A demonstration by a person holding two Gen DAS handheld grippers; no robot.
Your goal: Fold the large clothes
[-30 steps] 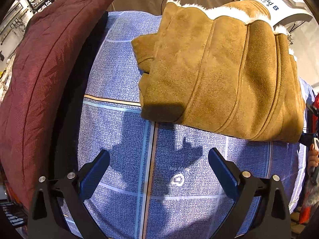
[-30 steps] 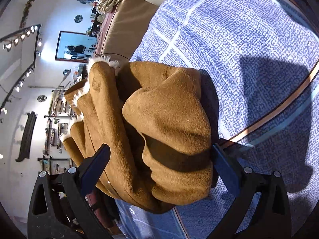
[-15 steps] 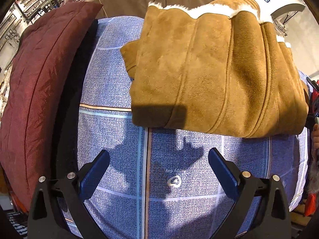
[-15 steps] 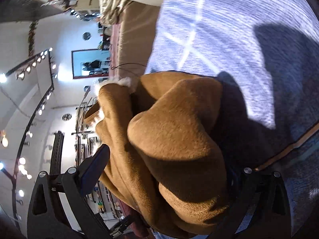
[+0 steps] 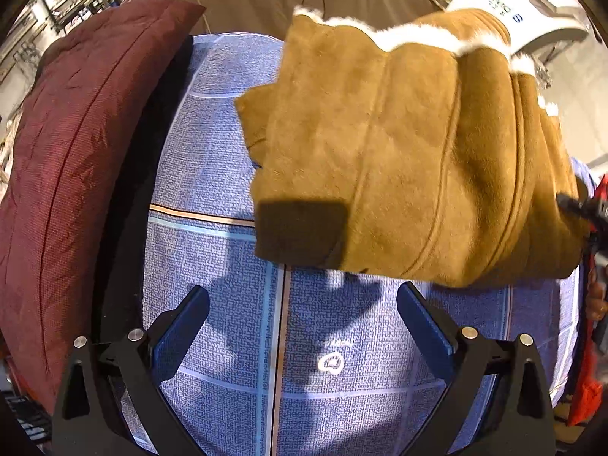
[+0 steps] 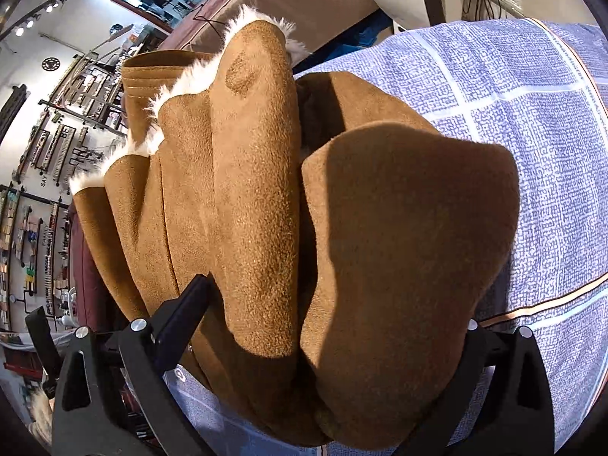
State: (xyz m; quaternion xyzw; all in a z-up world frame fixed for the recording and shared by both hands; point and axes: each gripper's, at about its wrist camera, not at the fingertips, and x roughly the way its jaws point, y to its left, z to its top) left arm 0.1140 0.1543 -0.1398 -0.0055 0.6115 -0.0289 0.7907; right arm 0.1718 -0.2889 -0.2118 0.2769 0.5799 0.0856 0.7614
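I see dark blue letters on the white curved board (image 5: 505, 7) up top; only a "B" is clear. A small white logo sits on my blue checked bedspread (image 5: 331, 363), its tiny words too blurry.

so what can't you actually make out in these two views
- Right wrist view: the right gripper has its right finger buried behind the folded coat, so its grip is unclear.
- Left wrist view: the white sign lettering is partly covered by the coat.
- Left wrist view: the red object is cut off by the frame edge.

Coat (image 5: 410, 174): matt tan suede, white fleece trim. Bedspread (image 5: 235, 342): woven blue cloth. Pillow (image 5: 68, 174): maroon quilted fabric.
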